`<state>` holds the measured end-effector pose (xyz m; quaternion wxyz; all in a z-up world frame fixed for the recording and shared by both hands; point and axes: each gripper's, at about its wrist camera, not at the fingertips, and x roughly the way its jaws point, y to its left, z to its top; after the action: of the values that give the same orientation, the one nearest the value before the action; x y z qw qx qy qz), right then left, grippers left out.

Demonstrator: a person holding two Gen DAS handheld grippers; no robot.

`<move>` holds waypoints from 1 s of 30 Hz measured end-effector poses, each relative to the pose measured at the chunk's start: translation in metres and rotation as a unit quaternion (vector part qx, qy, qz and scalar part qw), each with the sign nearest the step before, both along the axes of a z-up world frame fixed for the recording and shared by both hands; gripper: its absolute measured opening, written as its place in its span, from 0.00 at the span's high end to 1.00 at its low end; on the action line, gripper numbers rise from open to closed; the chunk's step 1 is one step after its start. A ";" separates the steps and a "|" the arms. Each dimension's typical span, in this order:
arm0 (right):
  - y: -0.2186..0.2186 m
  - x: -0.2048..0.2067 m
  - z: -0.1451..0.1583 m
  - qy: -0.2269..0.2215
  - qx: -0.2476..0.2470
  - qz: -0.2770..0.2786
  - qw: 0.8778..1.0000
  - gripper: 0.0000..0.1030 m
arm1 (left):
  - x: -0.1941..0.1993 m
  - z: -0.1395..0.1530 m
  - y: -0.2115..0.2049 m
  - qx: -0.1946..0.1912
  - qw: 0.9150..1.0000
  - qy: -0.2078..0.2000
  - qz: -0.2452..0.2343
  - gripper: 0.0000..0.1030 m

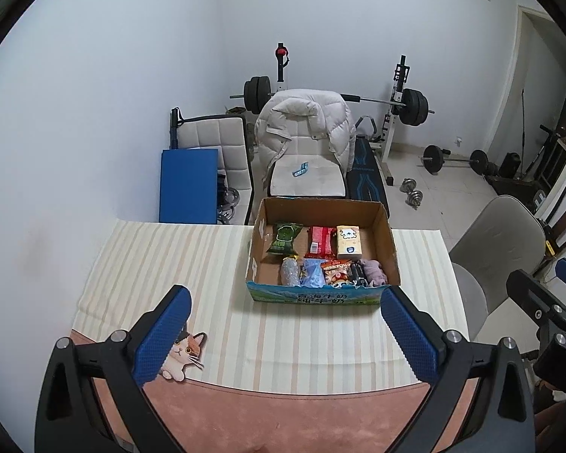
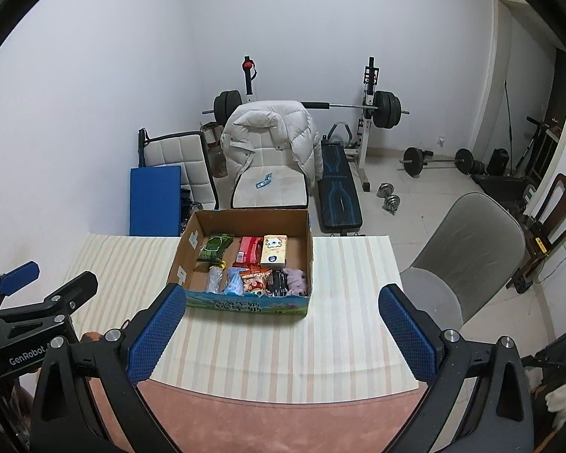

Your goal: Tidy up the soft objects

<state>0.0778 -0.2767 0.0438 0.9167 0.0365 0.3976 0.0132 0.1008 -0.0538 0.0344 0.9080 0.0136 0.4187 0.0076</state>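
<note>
An open cardboard box [image 1: 390,249] [image 2: 177,260] stands on the striped tablecloth at the table's far side. It holds a green packet [image 1: 285,239] [image 2: 216,247], a red packet [image 1: 319,241] [image 2: 249,250], a yellow tissue pack [image 1: 349,241] [image 2: 274,251], a clear plastic roll [image 1: 289,271], a blue bag [image 1: 313,272], a snack bag [image 1: 336,271] and a purple cloth [image 1: 373,272] [image 2: 297,281]. My left gripper [image 1: 285,334] is open and empty, held above the table's near side. My right gripper [image 2: 281,334] is open and empty, also short of the box.
A cat-shaped sticker [image 1: 183,355] lies on the near left of the cloth. A grey chair [image 2: 468,256] stands right of the table. Behind the table are a chair with a white jacket [image 1: 302,128], a blue mat [image 1: 188,185] and a barbell rack [image 1: 400,102].
</note>
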 end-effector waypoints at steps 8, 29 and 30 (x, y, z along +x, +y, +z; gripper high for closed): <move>0.001 -0.002 0.004 -0.008 -0.006 -0.001 1.000 0.00 | -0.001 0.000 -0.001 0.002 1.000 -0.003 0.004 0.00; -0.004 -0.003 0.012 -0.015 -0.010 -0.002 1.000 0.00 | -0.006 0.010 -0.006 0.003 1.000 -0.018 0.011 0.00; -0.004 -0.003 0.013 -0.016 -0.012 -0.002 1.000 0.00 | -0.007 0.011 -0.006 0.003 1.000 -0.018 0.011 0.00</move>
<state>0.0748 -0.2808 0.0564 0.9233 0.0263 0.3831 0.0074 0.0943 -0.0597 0.0458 0.9152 0.0114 0.4023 0.0194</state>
